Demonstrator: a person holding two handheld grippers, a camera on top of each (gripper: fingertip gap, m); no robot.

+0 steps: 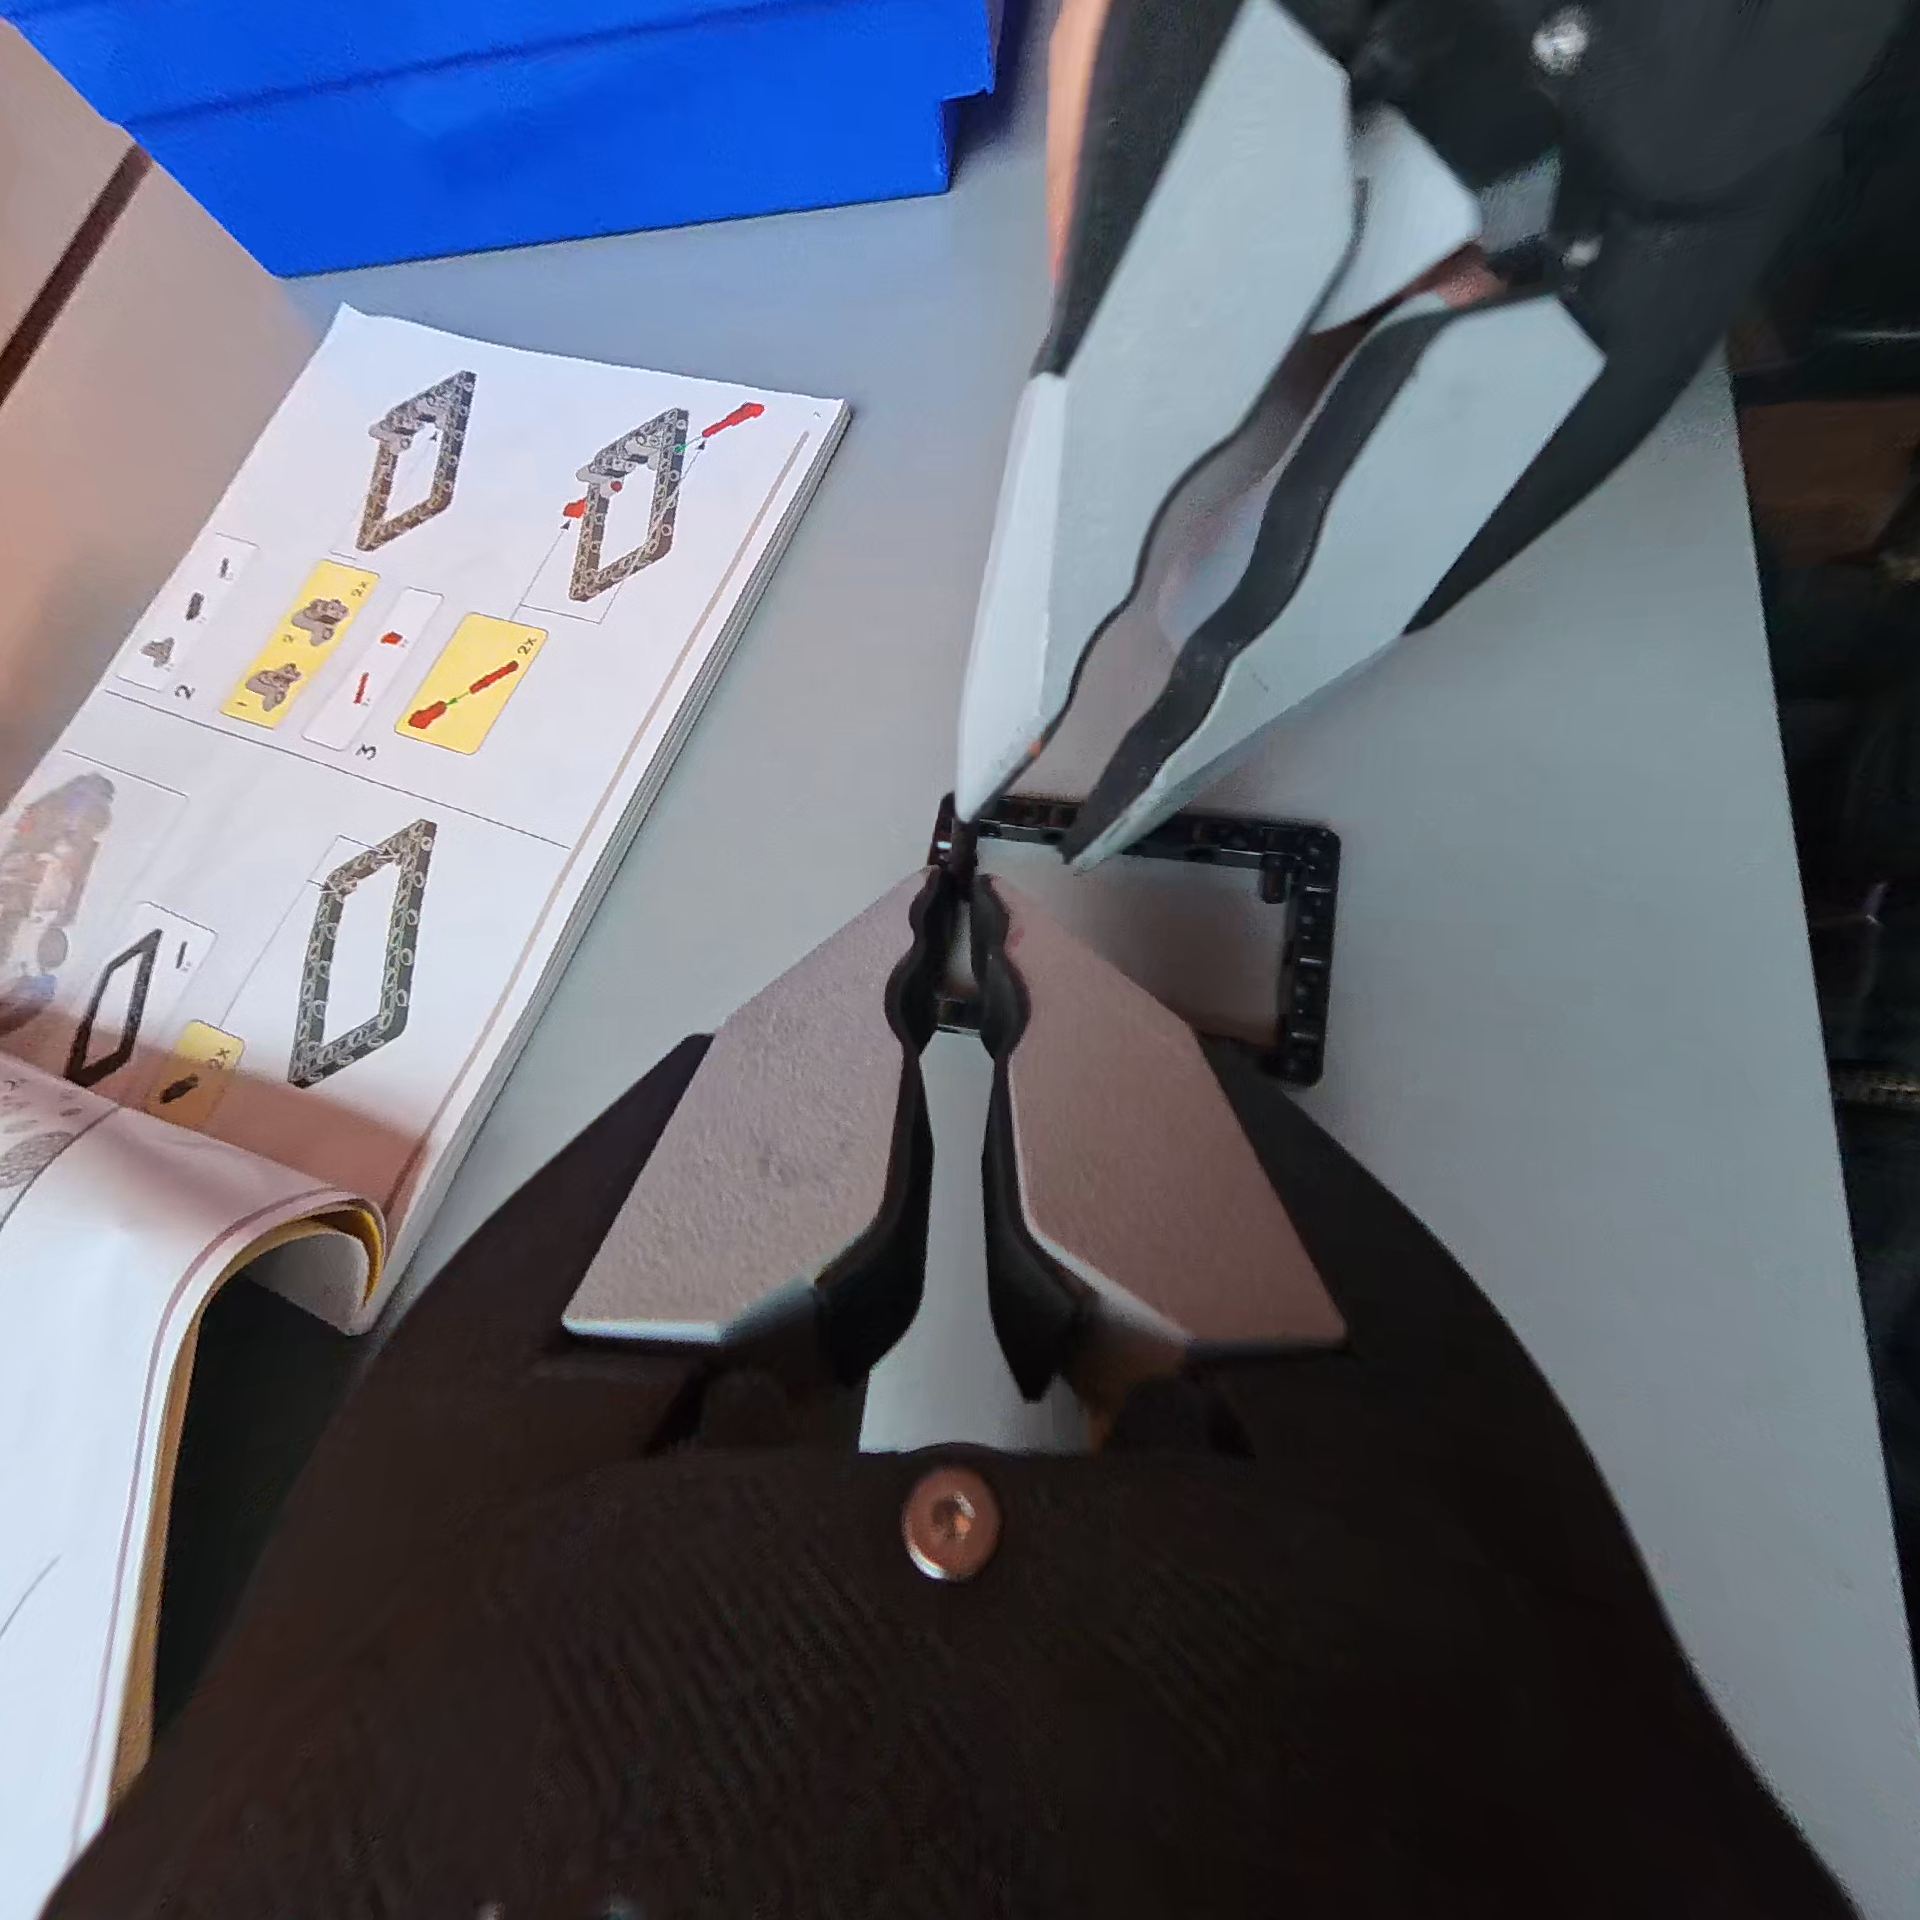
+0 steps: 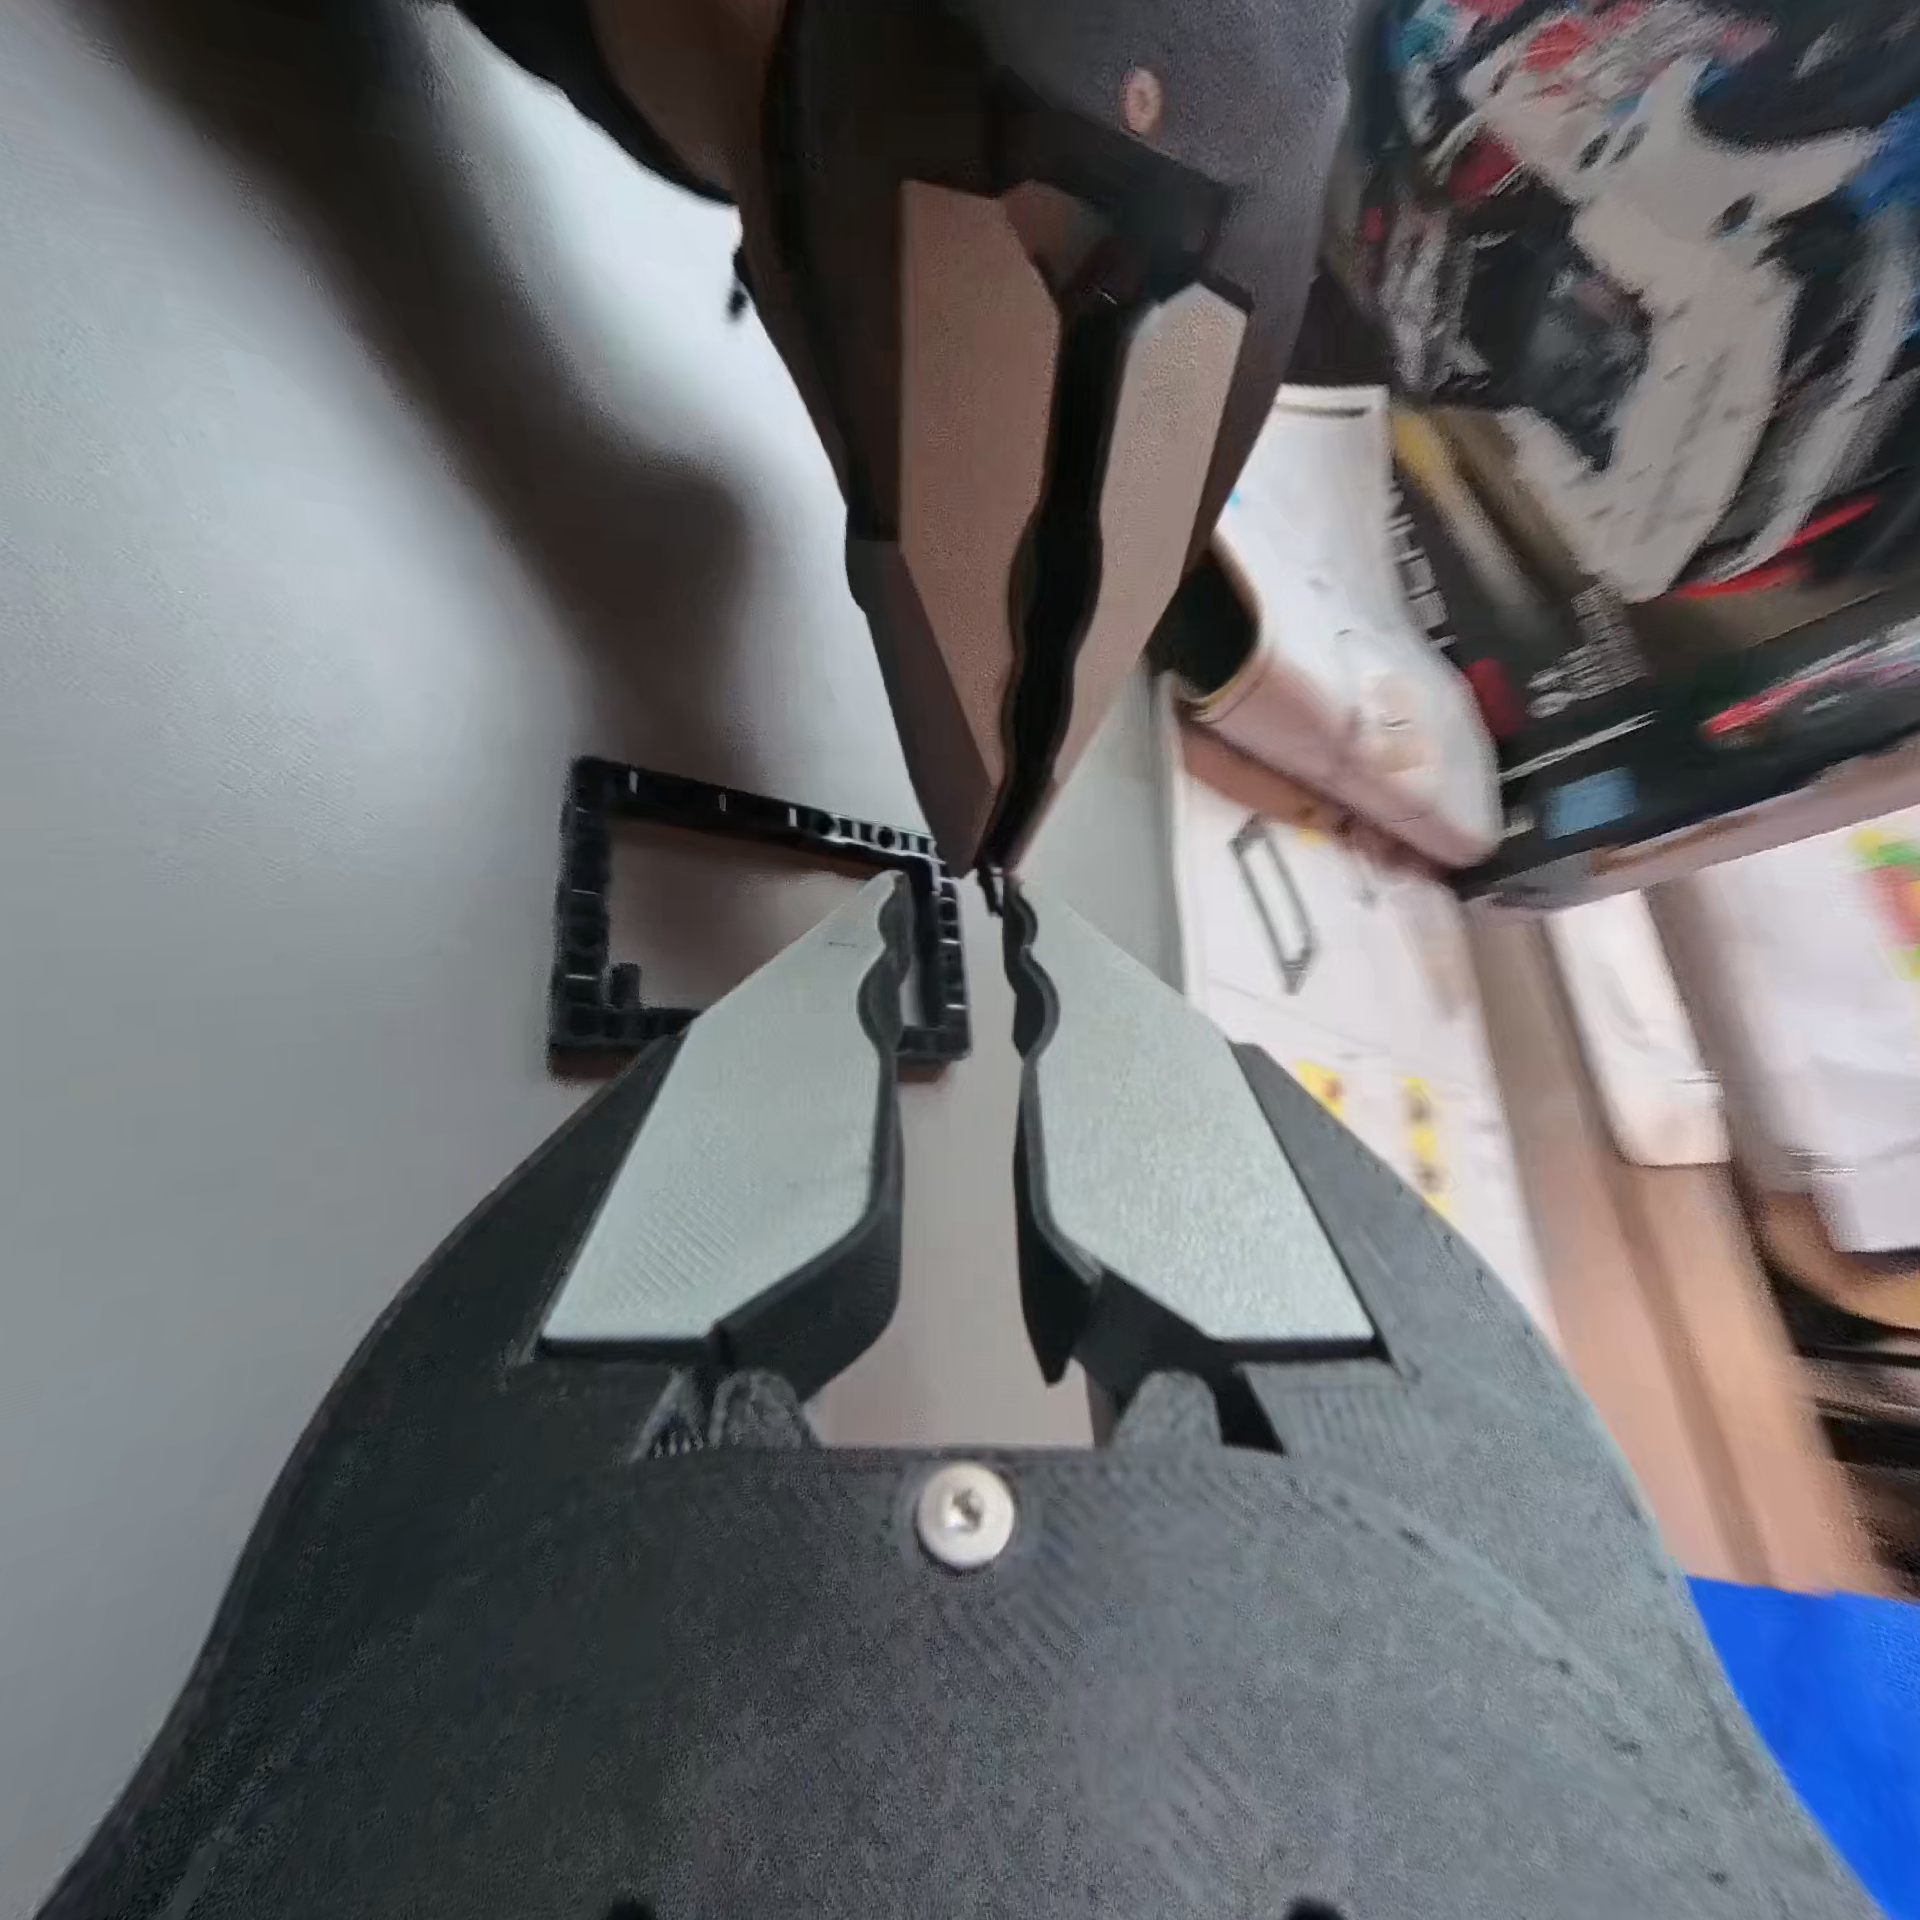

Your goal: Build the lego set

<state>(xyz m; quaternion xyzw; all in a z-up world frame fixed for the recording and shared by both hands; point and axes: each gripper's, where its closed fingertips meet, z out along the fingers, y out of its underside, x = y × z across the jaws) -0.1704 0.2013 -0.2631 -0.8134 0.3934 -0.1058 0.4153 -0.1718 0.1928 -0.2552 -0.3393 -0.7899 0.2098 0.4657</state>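
At the far left of the left wrist view a booklet (image 1: 436, 727) lies open on the desk (image 1: 852, 582), its page showing the early steps for a frame. A blue bin (image 1: 540, 125) stands behind it.

Right of the booklet, the left tool (image 1: 961, 883) is pinched nearly closed on a small dark pin (image 1: 951, 842) at its tips; the pin is too small to make out in detail. It meets the corner of the black frame (image 1: 1304, 966), which lies flat on the desk. The right tool (image 1: 1023, 821) comes down from above, its fingers a little apart, the tips either side of the frame's top bar near that same corner. Whether it actually bears on the frame I cannot tell.

In the right wrist view the frame (image 2: 582, 914) is left of the tools, and the set's box (image 2: 1662, 416) stands blurred at the right.

The build looks barely begun: the frame carries only a small stud or two, and the pin is not yet seated. Nearly all the set remains.
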